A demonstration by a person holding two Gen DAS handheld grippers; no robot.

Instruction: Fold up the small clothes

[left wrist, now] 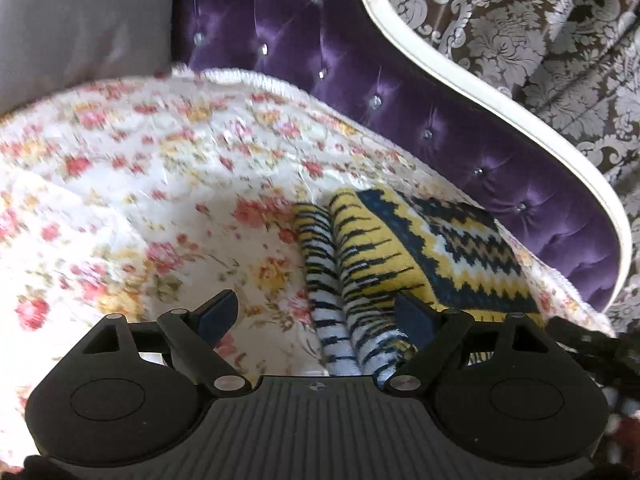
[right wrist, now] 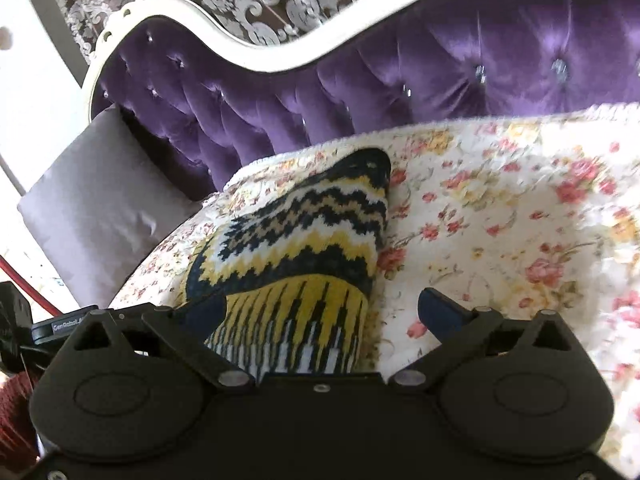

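A purple tufted sofa back (left wrist: 304, 52) with a white curved frame (left wrist: 460, 76) stands before a brown damask curtain (left wrist: 540, 20), and a floral quilt (left wrist: 140, 184) covers the seat. In the left wrist view a grey cushion (left wrist: 80, 20) sits at the far left against the sofa back; the left gripper (left wrist: 316, 314) hangs low over the quilt with its jaws spread wide, nothing pinched. The knit garment (left wrist: 400, 252), yellow, navy and white in zigzags and stripes, lies folded on the quilt, its striped end reaching in between the left gripper's fingers, nearer the right-hand one. In the right wrist view the cushion (right wrist: 100, 208) is at the left, the garment (right wrist: 304, 256) lies in the middle on the quilt (right wrist: 520, 208), and the right gripper (right wrist: 320, 312) has its jaws spread wide around the garment's striped end, the right finger (right wrist: 440, 312) clear of the cloth, resting over bare quilt.
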